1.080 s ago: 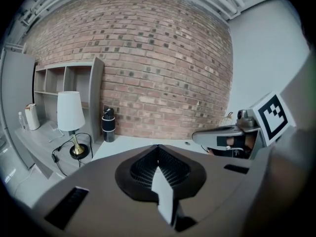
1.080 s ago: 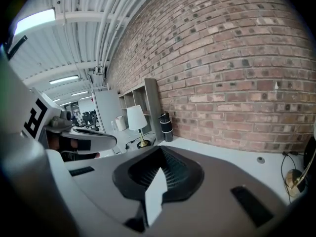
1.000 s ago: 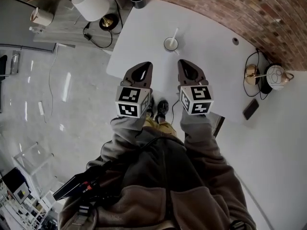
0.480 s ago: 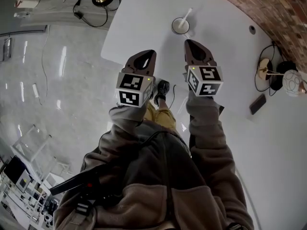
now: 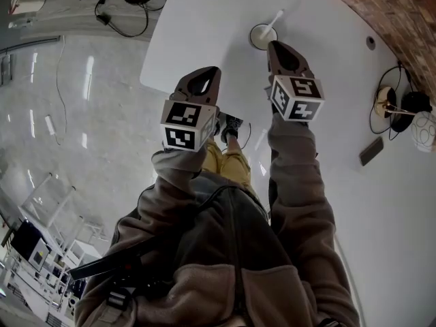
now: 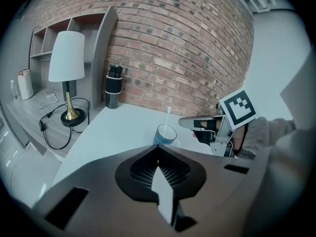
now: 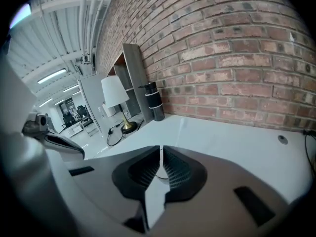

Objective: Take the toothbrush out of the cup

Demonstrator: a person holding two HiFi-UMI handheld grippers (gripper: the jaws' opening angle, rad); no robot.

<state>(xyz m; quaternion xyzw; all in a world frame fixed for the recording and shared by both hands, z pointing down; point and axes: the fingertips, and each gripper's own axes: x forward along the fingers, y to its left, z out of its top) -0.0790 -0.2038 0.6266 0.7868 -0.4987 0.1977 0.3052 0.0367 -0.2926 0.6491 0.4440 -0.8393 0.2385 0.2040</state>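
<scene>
Change since half a second ago: right tool (image 5: 275, 45) has moved forward over the white worktop (image 5: 204, 19). Its tip, then short of the cup (image 5: 261, 36), now lies just beside the cup's near rim; whether they touch cannot be told. Left tool (image 5: 206, 73) keeps its place, back by the worktop's near edge. Cup sits closer to the top of the head view than before

Item 1, toothbrush (image 5: 274, 20): white, standing in the cup, lower end hidden inside. Just ahead of the right tool's tip and apart from it; well ahead and to the right of the left tool

Orientation: long axis near upright in the left gripper view. In the head view the free end leans away from the person, toward the brick wall (image 6: 173, 43)

Item 2, right tool: jaws together, nothing between them

Item 3, left tool: jaws together, nothing held, pointing toward the cup

Surroundings: lamp (image 6: 66, 68) on a grey shelf (image 6: 29, 115) at the left; dark flask (image 6: 112, 85) by the wall
</scene>
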